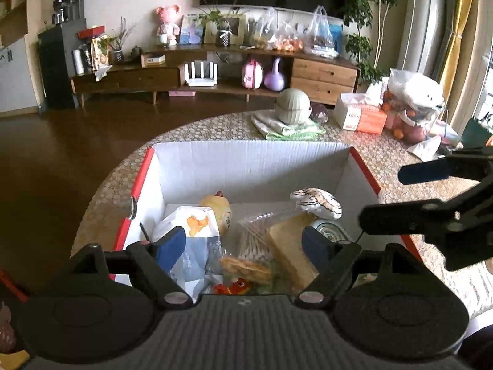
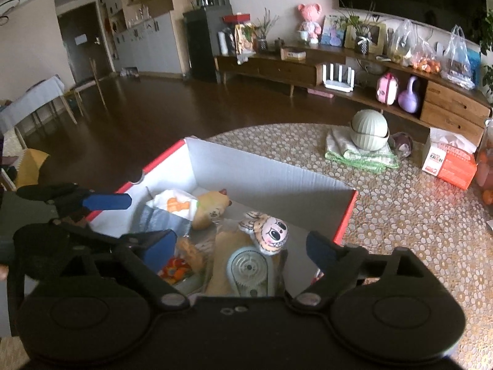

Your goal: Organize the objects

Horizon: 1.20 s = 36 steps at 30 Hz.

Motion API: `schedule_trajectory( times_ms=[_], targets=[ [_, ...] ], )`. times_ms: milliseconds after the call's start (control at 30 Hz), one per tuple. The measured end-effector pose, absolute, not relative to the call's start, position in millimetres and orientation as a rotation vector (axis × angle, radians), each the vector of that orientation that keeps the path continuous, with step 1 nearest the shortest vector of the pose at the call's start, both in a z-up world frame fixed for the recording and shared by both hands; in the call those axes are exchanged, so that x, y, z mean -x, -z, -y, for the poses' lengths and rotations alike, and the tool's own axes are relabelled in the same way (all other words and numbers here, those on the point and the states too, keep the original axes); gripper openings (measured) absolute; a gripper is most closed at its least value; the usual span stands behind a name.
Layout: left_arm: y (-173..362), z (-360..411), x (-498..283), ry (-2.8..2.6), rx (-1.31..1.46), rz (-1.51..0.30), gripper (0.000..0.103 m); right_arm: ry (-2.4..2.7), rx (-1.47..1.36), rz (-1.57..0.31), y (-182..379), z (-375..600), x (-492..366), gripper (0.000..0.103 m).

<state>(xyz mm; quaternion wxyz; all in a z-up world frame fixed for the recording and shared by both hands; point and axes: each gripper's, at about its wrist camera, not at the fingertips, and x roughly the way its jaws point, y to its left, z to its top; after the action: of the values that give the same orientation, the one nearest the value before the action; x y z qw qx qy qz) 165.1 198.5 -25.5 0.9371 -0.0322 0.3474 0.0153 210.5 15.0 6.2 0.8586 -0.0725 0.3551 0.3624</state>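
Note:
A white cardboard box [image 1: 246, 166] with red outer sides stands on the table, open at the top. Inside lie a white snack bag [image 1: 191, 231], a yellow plush toy [image 1: 220, 209], a bag of cotton swabs [image 1: 252, 240], a tan block [image 1: 292, 246], a pink-faced plush [image 2: 271, 231] and a pale blue geared device [image 2: 249, 268]. My left gripper [image 1: 243, 246] hangs open over the box's near side, holding nothing. My right gripper [image 2: 240, 248] is open too, above the box's right part, also empty. Each gripper shows in the other's view, the right gripper [image 1: 400, 195] and the left gripper [image 2: 101, 219].
The round table [image 2: 400, 215] has a patterned cloth. Beyond the box sit stacked green bowls [image 1: 292, 108] on folded cloth, an orange tissue box [image 1: 360, 114] and bags of fruit [image 1: 413, 104]. The table edge curves close on the box's left. A wooden TV cabinet [image 1: 215, 71] lines the far wall.

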Motion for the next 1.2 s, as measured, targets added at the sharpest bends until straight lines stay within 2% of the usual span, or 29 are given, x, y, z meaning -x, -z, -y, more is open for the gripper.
schedule_trajectory(
  times_ms=[200, 267, 300, 333, 833, 1200],
  targets=[
    [18, -195, -149, -0.057, 0.071, -0.684, 0.086, -0.8, 0.129, -0.701, -13, 2, -189, 0.102],
    [16, -192, -144, -0.063, 0.069, -0.677, 0.093, -0.809, 0.131, -0.675, -13, 7, -180, 0.102],
    [15, -190, -140, -0.065, 0.069, -0.67, 0.102, -0.812, 0.134, -0.661, -13, 9, -176, 0.102],
    [14, -189, -137, -0.067, 0.071, -0.661, 0.103, -0.813, 0.135, -0.65, -13, 11, -171, 0.102],
    [-1, -163, -86, -0.095, 0.084, -0.534, 0.103, -0.829, 0.119, -0.557, -16, 41, -124, 0.103],
    [-5, -133, -61, -0.144, -0.02, -0.491, 0.103, -0.822, 0.11, -0.527, -18, 60, -109, 0.103]
  ],
)
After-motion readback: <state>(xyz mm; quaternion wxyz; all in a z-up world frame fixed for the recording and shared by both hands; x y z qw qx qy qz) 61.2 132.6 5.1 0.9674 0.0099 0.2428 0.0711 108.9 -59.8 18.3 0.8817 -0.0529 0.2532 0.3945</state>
